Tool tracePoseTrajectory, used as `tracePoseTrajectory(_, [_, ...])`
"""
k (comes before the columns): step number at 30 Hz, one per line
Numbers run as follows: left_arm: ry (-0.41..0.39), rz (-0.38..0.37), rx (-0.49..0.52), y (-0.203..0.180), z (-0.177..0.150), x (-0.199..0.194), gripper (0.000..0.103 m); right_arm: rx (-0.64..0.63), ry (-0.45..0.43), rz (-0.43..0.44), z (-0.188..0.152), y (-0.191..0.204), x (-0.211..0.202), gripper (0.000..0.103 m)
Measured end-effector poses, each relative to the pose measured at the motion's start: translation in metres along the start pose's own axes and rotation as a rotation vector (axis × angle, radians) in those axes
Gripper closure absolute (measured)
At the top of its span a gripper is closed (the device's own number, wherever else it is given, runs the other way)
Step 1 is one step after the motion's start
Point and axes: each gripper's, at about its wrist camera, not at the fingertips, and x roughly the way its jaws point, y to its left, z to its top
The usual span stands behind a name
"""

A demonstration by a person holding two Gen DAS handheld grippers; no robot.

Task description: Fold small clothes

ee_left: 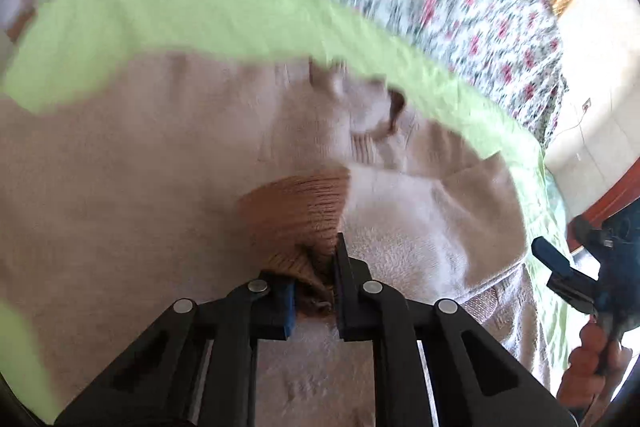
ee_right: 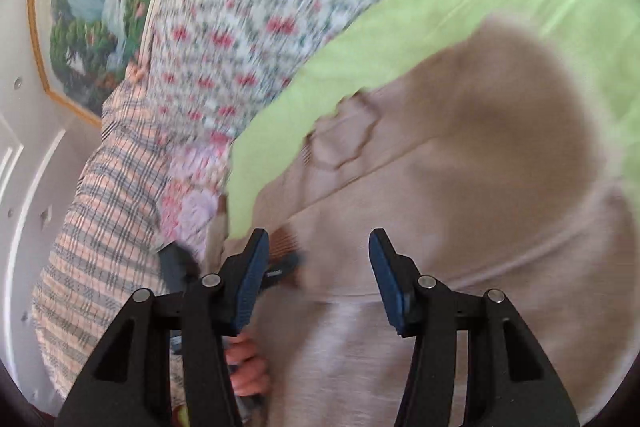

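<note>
A beige knit sweater (ee_left: 120, 167) lies spread on a light green sheet (ee_left: 200, 11). In the left wrist view my left gripper (ee_left: 316, 275) is shut on the sweater's brown ribbed cuff (ee_left: 296, 211), which bunches between the pads. My right gripper (ee_left: 560, 271) shows at the right edge, held by a hand. In the right wrist view the right gripper (ee_right: 318, 239) stands open above the sweater (ee_right: 480, 187), with nothing between its fingers. The left gripper (ee_right: 280, 263) shows blurred just behind its left finger.
A floral quilt (ee_right: 240, 7) is piled beyond the green sheet (ee_right: 440, 7). Plaid fabric (ee_right: 100, 207) hangs at the left of the right wrist view. A framed landscape painting (ee_right: 88, 7) hangs on the white wall. A hand (ee_right: 248, 367) grips the left tool's handle.
</note>
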Motion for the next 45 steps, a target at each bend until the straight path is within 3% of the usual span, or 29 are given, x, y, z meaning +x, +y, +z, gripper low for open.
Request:
tracePoseTrajectory(3, [-0.092, 0.046, 0.017, 0.009, 0.000, -0.036, 0.091, 0.004, -0.054, -0.098, 0.013, -0.021, -0.024, 0.049])
tracePoseTrajectory(6, [-0.024, 0.076, 0.037, 0.023, -0.005, -0.026, 0.090, 0.013, -0.065, -0.179, 0.030, -0.040, -0.028, 0.049])
tracePoseTrajectory(10, [-0.015, 0.072, 0.008, 0.032, -0.018, -0.025, 0.090, -0.013, -0.031, -0.291, 0.059, -0.062, -0.011, 0.049])
tracePoseTrajectory(15, [-0.001, 0.075, -0.020, 0.035, -0.018, -0.018, 0.090, -0.047, 0.086, -0.398, 0.083, -0.083, 0.036, 0.049])
tracePoseTrajectory(16, [-0.001, 0.077, -0.018, 0.035, -0.018, -0.017, 0.090, -0.058, 0.111, -0.395, 0.084, -0.085, 0.043, 0.053])
tracePoseTrajectory(17, [-0.002, 0.078, -0.013, 0.033, -0.015, -0.018, 0.090, -0.085, 0.122, -0.378, 0.085, -0.084, 0.046, 0.068])
tracePoseTrajectory(18, [0.002, 0.080, -0.005, 0.033, -0.015, -0.017, 0.090, -0.094, 0.119, -0.374, 0.088, -0.084, 0.045, 0.093])
tracePoseTrajectory(22, [0.005, 0.049, 0.029, 0.016, -0.009, -0.012, 0.090, -0.136, 0.042, -0.407, 0.097, -0.083, 0.023, 0.094])
tracePoseTrajectory(25, [0.030, 0.085, 0.049, 0.011, -0.012, 0.002, 0.090, -0.156, 0.102, -0.470, 0.089, -0.092, 0.036, 0.093])
tracePoseTrajectory(29, [0.028, 0.073, 0.028, 0.017, -0.013, -0.004, 0.085, -0.216, -0.033, -0.559, 0.077, -0.057, 0.013, 0.082])
tracePoseTrajectory(31, [0.022, 0.076, 0.025, 0.020, -0.013, -0.008, 0.083, -0.270, -0.049, -0.471, 0.060, -0.034, 0.011, 0.082])
tracePoseTrajectory(33, [0.033, 0.083, 0.021, 0.024, -0.015, -0.009, 0.082, -0.287, 0.008, -0.394, 0.043, -0.027, 0.021, 0.079])
tracePoseTrajectory(36, [0.039, 0.095, 0.015, 0.030, -0.021, -0.016, 0.082, -0.239, 0.095, -0.476, 0.028, -0.045, 0.039, 0.079])
tracePoseTrajectory(39, [0.032, 0.116, 0.016, 0.039, -0.029, -0.036, 0.083, -0.151, 0.040, -0.434, 0.020, -0.052, 0.021, 0.079])
tracePoseTrajectory(43, [-0.007, 0.135, 0.003, 0.058, -0.028, -0.071, 0.083, -0.157, 0.019, -0.343, 0.006, -0.031, 0.003, 0.077])
tracePoseTrajectory(45, [-0.047, 0.176, 0.006, 0.069, -0.020, -0.091, 0.078, -0.180, 0.029, -0.307, -0.004, -0.017, 0.004, 0.073])
